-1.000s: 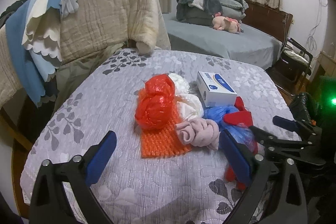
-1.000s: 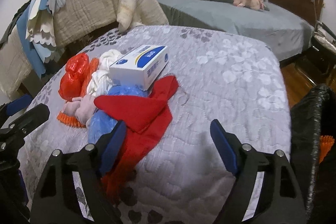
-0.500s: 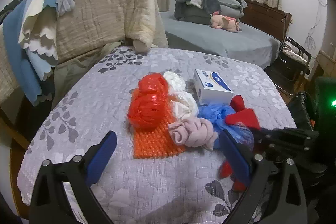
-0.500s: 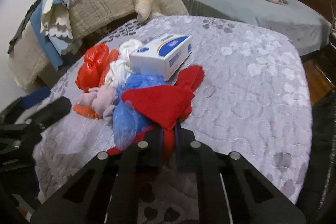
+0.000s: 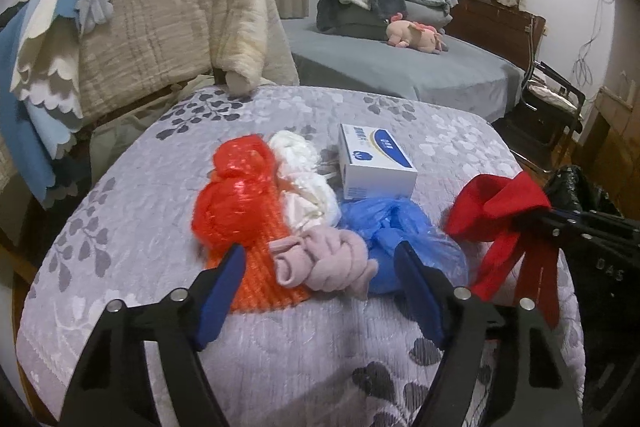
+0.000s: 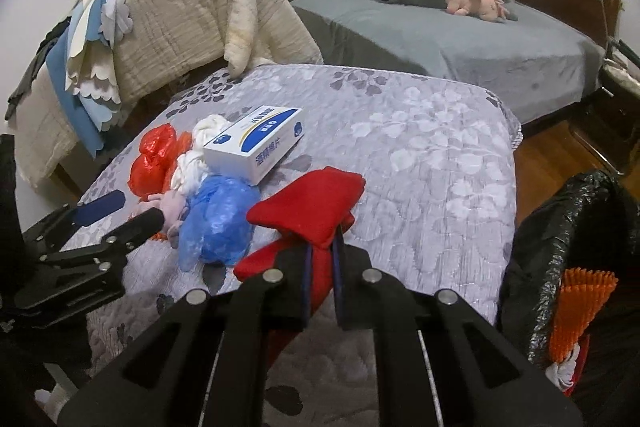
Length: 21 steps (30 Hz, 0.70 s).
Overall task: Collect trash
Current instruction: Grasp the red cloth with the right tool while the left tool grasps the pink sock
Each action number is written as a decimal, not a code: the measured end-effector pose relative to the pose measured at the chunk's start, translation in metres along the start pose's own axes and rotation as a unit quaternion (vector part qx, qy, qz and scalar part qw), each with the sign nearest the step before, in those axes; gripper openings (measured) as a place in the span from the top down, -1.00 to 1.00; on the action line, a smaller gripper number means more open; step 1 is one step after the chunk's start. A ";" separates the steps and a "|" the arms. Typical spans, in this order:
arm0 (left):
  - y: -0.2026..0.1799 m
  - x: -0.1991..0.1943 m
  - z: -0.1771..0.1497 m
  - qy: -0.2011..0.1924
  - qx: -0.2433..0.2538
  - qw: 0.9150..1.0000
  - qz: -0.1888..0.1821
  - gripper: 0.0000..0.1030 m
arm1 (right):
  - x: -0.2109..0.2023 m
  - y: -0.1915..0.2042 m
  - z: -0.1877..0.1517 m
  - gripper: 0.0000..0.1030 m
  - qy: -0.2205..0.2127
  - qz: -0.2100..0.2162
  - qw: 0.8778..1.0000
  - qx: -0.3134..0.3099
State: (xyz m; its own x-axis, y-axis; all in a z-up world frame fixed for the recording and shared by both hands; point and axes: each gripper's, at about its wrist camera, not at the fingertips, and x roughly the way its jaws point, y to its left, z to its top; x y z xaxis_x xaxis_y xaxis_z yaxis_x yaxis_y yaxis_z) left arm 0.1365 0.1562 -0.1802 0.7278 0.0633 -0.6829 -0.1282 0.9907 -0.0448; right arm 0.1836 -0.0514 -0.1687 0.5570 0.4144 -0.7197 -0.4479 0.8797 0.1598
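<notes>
Clamping the red cloth (image 6: 316, 199), the right tool (image 6: 320, 267) has lifted it off the tabletop (image 6: 420, 163) beside the black trash bag (image 6: 560, 227). The left tool (image 5: 320, 291), jaws apart but just narrowing, nears the pink cloth (image 5: 328, 263), likely next.

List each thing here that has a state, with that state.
right gripper: shut on red cloth, lifted
left gripper: open, jaws just closing around pink cloth
blue bag: crumpled
white box: closed
black trash bag: open
</notes>
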 end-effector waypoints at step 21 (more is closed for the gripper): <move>-0.010 0.001 -0.003 0.007 0.014 1.000 0.005 0.22 | -0.005 0.000 -0.001 0.85 0.000 0.007 1.000 0.001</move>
State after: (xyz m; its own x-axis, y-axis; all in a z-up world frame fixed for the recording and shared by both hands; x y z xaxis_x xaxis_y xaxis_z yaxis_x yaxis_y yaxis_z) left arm 0.1368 0.1458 -0.1829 0.7173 0.0723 -0.6930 -0.1165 0.9930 -0.0170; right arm 0.1800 -0.0534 -0.1656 0.5501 0.4271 -0.7176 -0.4543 0.8741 0.1720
